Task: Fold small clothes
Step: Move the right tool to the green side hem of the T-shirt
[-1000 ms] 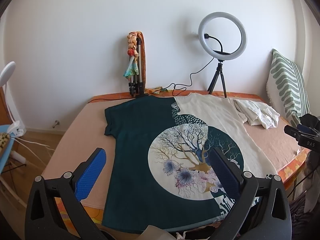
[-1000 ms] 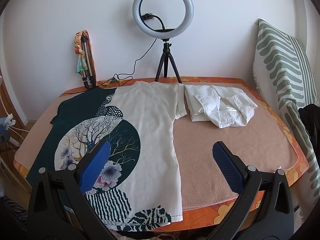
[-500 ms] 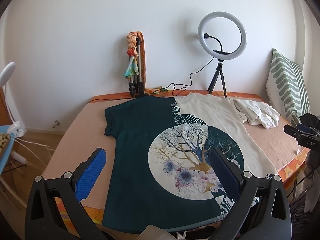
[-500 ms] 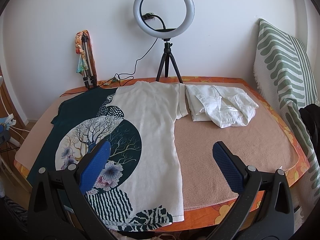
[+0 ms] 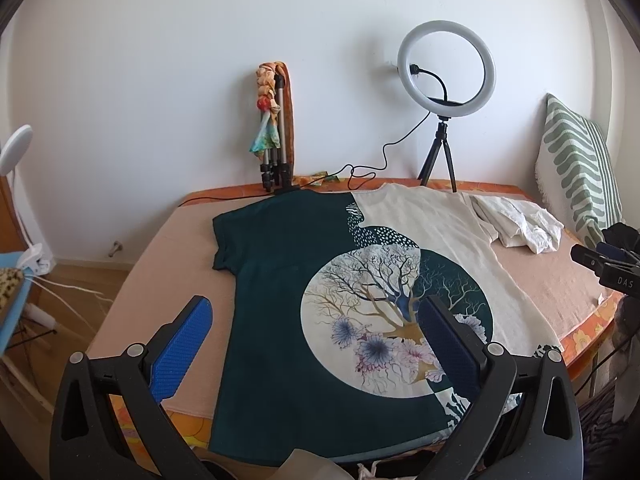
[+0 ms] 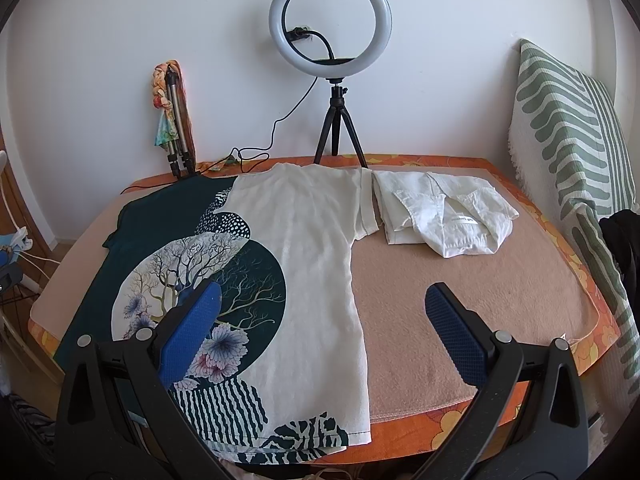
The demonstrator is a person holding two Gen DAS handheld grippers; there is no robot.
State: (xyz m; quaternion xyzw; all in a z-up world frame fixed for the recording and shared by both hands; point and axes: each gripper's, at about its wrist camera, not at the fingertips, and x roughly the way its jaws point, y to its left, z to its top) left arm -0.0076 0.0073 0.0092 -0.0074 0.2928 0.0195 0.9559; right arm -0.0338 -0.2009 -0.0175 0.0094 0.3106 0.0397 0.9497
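Almost nothing had moved since the earlier frames: both views kept the same framing, apart from a very slight drift in the right wrist view, and the cloth lay just as before.

We held the left gripper (image 5: 314,342) above the near edge of the table (image 5: 160,256), its jaws wide apart and closed on nothing, the blue pads framing the lower half of the T-shirt (image 5: 280,280). We held the right gripper (image 6: 324,326) the same way, jaws spread and empty, over the shirt's cream side and the bare pink cover to its right.

The T-shirt was spread flat and face up across the centre of both frames, dark green half to the left, cream half to the right, hem toward the bottom edge and neck toward the wall. We judged it was laid out that way so that sleeves and hem could each be reached by one gripper for the first fold, which had not yet begun.

In the right wrist view a white garment (image 6: 444,216) sat in the upper right, just beside the shirt's cream sleeve; whether they touched we could not tell. It looked loosely folded already, set aside to keep the working area free.

A ring light (image 6: 330,28) on a tripod stood at the top centre, by the wall.
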